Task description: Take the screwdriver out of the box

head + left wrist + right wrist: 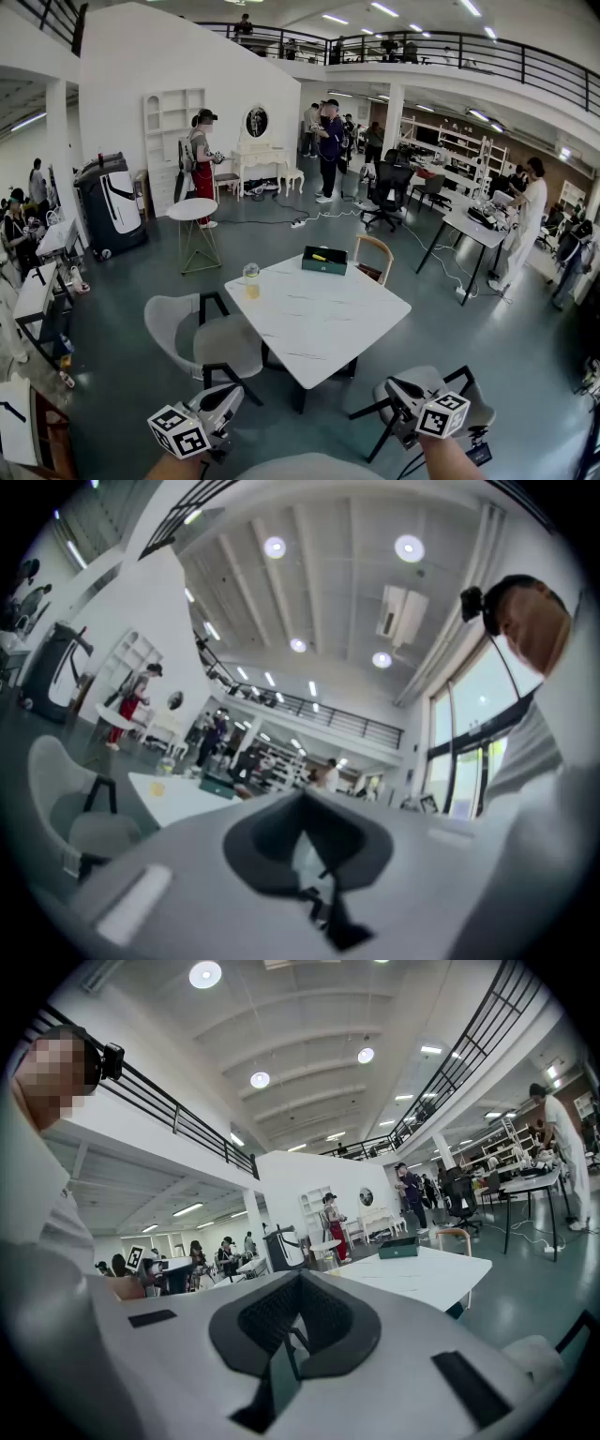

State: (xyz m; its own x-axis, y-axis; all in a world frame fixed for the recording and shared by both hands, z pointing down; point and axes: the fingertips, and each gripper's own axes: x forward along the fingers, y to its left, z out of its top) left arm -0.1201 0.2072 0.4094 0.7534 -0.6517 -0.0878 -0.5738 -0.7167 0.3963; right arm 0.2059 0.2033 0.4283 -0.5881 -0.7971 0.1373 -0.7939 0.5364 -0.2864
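Note:
A dark green box sits at the far edge of the white square table. Inside it lies a screwdriver, of which I see only a yellow streak. Both grippers hover low in the head view, well short of the table. My left gripper is shut and holds nothing. My right gripper is also shut with nothing in it. In the right gripper view the box stands far off on the table, beyond the closed jaws. The left gripper view shows the box small and distant past the gripper.
A glass of yellow drink stands on the table's left corner. Grey chairs flank the near side, and a wooden chair is behind the box. A round side table and several people stand farther back.

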